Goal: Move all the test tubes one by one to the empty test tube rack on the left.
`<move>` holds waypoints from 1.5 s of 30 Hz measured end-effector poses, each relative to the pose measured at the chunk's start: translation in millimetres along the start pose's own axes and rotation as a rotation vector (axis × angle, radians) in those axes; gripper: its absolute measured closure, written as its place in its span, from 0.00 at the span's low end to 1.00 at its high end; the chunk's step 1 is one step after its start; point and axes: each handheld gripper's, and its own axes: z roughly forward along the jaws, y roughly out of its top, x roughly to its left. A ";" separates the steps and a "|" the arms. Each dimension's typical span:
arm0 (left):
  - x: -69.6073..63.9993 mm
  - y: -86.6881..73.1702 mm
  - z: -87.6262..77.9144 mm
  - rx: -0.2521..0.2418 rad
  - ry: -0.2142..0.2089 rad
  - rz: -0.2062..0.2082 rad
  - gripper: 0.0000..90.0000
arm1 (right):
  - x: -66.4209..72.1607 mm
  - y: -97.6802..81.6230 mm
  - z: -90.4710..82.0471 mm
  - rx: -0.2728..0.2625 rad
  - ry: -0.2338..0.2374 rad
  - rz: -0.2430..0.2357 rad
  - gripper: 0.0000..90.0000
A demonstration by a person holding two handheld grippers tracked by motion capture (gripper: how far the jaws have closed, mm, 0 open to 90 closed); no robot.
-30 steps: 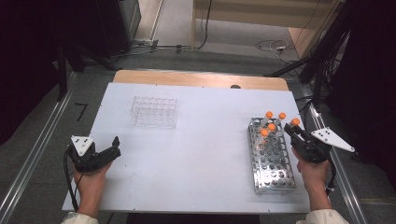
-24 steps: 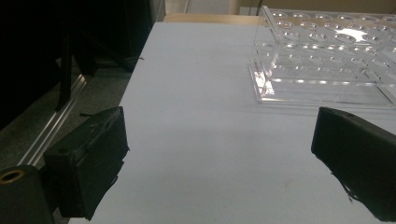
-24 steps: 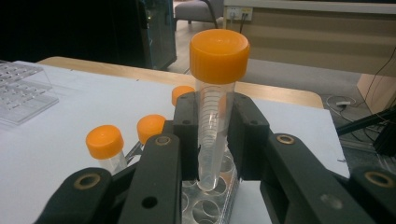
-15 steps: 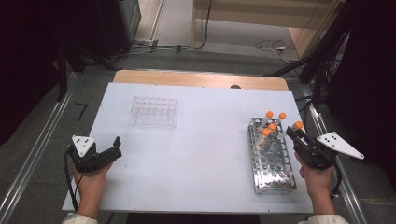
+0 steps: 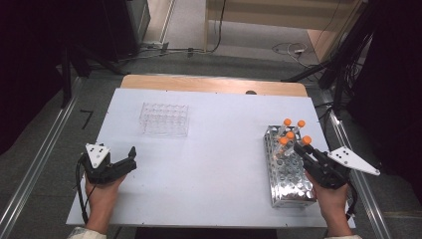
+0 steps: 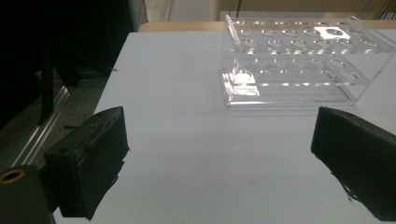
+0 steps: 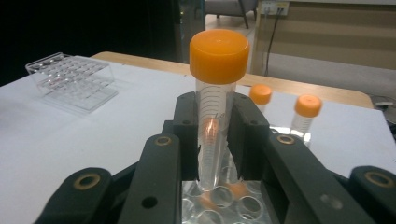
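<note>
My right gripper [image 5: 300, 148] is shut on a clear tube with an orange cap [image 5: 306, 140], held upright over the far part of the metal rack [image 5: 293, 191]. In the right gripper view the tube [image 7: 212, 126] stands between both pads of the right gripper [image 7: 214, 144], its tip just above the rack's holes [image 7: 219, 205]. Several other orange-capped tubes [image 5: 287, 122] stand at the rack's far end. My left gripper [image 5: 132, 159] rests open at the table's near left, its jaws wide apart with nothing between them [image 6: 219, 154]. A clear plastic rack [image 5: 164, 119] with bare holes sits ahead of it [image 6: 299, 60].
The white tabletop [image 5: 219, 149] lies between the two racks. A wooden strip [image 5: 214, 83] borders the far edge. Metal rails [image 5: 35, 169] run along both sides, and cables [image 5: 288, 50] lie on the floor beyond.
The right gripper, with the tube in its jaws, has drawn back a little toward the near edge and risen slightly. The left gripper has stayed put.
</note>
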 end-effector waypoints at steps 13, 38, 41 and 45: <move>-10.6 4.3 -2.4 -0.011 -0.042 0.007 0.05 | 43.6 4.2 16.1 0.016 0.125 -0.049 0.80; -41.3 11.7 -5.3 -0.020 -0.196 0.039 0.06 | 131.0 -4.1 86.7 0.116 0.304 -0.111 0.80; -44.5 11.9 -5.3 -0.022 -0.203 0.048 0.06 | 139.1 -4.1 94.5 0.121 0.314 -0.116 0.80; -48.8 12.7 -5.6 -0.025 -0.219 0.053 0.07 | 150.8 -1.8 106.9 0.130 0.325 -0.117 0.80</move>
